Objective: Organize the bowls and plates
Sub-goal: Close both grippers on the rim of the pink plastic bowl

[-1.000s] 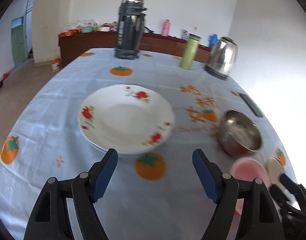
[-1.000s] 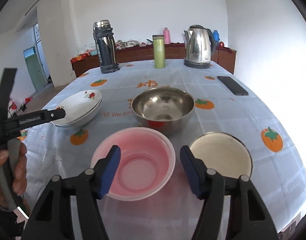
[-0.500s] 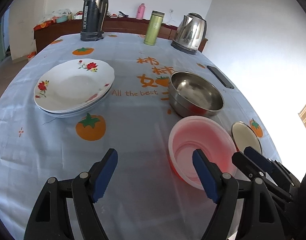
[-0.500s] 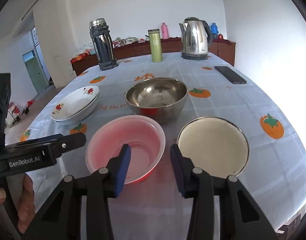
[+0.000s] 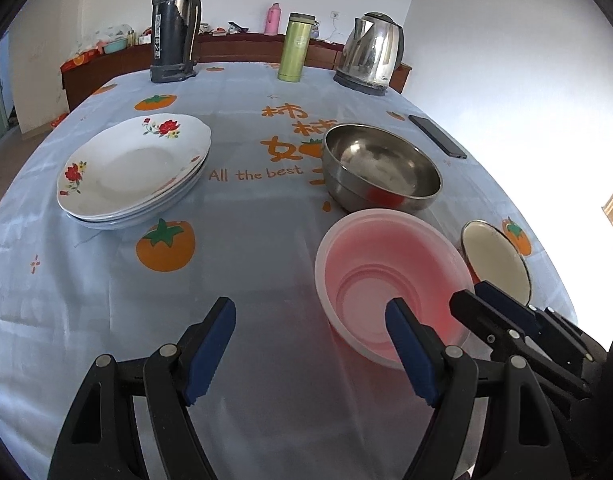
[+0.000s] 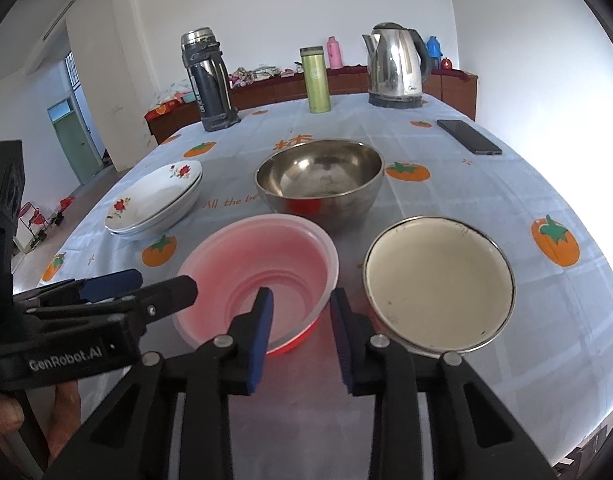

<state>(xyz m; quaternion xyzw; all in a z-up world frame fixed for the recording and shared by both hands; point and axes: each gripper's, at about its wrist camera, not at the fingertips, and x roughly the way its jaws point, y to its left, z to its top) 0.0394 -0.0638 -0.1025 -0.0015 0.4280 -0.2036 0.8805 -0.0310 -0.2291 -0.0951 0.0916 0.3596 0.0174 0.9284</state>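
A pink plastic bowl (image 6: 262, 256) (image 5: 386, 264) sits near the table's front, with a steel bowl (image 6: 318, 176) (image 5: 380, 168) behind it. To its right lies a cream enamel bowl (image 6: 438, 288) (image 5: 494, 260). A stack of flowered plates (image 6: 154, 200) (image 5: 134, 168) rests at the left. My right gripper (image 6: 300, 300) straddles the pink bowl's near right rim, one pad inside and one outside. Its jaws are closing, and a gap still shows. My left gripper (image 5: 310, 312) (image 6: 162, 282) hovers open at the bowl's left side, holding nothing.
At the far end of the tablecloth (image 5: 246, 240) stand a dark thermos flask (image 5: 174, 24), a green tumbler (image 5: 294, 46) and a steel kettle (image 5: 372, 54). A black phone (image 5: 436, 136) lies at the right edge. A hand (image 6: 2, 412) grips the left tool.
The left gripper swung from over the flowered plates to the right, up to the pink bowl. The right jaws narrowed around the bowl's rim.
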